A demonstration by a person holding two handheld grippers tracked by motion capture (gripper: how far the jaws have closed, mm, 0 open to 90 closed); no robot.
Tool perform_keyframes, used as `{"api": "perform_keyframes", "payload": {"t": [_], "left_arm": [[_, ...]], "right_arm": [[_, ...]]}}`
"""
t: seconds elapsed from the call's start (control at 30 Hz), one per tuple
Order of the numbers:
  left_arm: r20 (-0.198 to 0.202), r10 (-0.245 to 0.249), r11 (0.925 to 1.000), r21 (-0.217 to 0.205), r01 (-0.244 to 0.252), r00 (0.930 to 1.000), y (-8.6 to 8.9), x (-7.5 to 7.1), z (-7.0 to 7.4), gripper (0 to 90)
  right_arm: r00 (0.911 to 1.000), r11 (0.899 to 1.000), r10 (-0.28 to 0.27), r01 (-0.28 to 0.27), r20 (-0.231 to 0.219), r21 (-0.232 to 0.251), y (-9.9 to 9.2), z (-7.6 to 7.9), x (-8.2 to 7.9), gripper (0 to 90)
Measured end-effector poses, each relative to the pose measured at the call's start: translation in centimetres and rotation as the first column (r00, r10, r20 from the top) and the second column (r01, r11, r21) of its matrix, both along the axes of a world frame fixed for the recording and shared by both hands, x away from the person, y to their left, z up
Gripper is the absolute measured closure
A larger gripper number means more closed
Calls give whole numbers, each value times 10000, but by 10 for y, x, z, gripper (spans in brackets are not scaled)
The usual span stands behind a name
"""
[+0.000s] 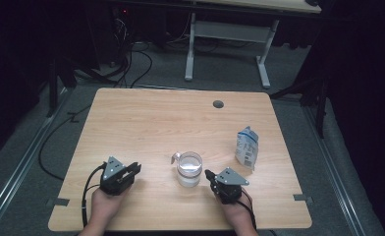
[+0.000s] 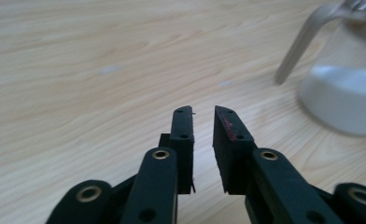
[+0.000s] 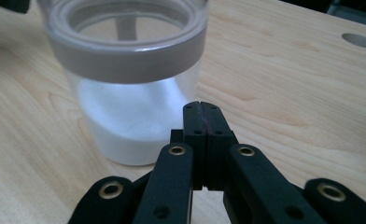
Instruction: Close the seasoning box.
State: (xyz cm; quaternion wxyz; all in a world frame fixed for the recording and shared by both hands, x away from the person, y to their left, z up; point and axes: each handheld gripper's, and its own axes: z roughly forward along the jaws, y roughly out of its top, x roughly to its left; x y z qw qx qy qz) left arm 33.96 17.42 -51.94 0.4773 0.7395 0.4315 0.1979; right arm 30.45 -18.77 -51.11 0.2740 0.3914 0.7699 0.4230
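Note:
A clear jar (image 1: 189, 168) with a grey rim and white powder in its bottom stands near the table's front middle. A pale spoon handle (image 1: 174, 158) sticks out over its left side. My left gripper (image 1: 135, 169) rests low over the wood to the jar's left. Its jaws (image 2: 203, 112) stand slightly apart with nothing between them, and the jar (image 2: 344, 93) and the handle (image 2: 302, 42) lie ahead to the right. My right gripper (image 1: 207, 173) sits just right of the jar. Its pads (image 3: 202, 106) are pressed together on nothing, close in front of the jar (image 3: 125, 70).
A white and blue pouch (image 1: 247, 146) stands upright to the right of the jar. The wooden table (image 1: 146, 118) has a round cable hole (image 1: 218, 104) near its far edge. Beyond it are a second desk's white legs (image 1: 190, 44) and cables on the floor.

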Motion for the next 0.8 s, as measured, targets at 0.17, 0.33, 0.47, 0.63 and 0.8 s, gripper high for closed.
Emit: {"api": "perform_keyframes", "payload": {"t": [0.17, 0.33, 0.47, 0.63, 0.8], "left_arm": [[65, 190, 9970, 748, -195, 9998, 25, -6, -3, 663], [112, 450, 9953, 852, -457, 9989, 33, -7, -6, 603], [73, 424, 9966, 710, -428, 9991, 35, -6, -8, 595], [263, 324, 9980, 538, -338, 9991, 34, -7, -8, 592], [294, 445, 9981, 416, -457, 9986, 35, -7, -8, 592]], "right_arm": [[9998, 9999, -117, 115, 148, 106, -1, 8, 7, 900], [9998, 9999, -146, 146, 117, -62, 1, 10, 16, 900], [9996, 9996, -278, 278, 58, 71, 2, 11, 26, 900], [9989, 9990, -422, 419, 209, 138, 2, 14, 38, 900], [9996, 9994, -229, 224, 172, 257, 4, 14, 35, 900]]}}
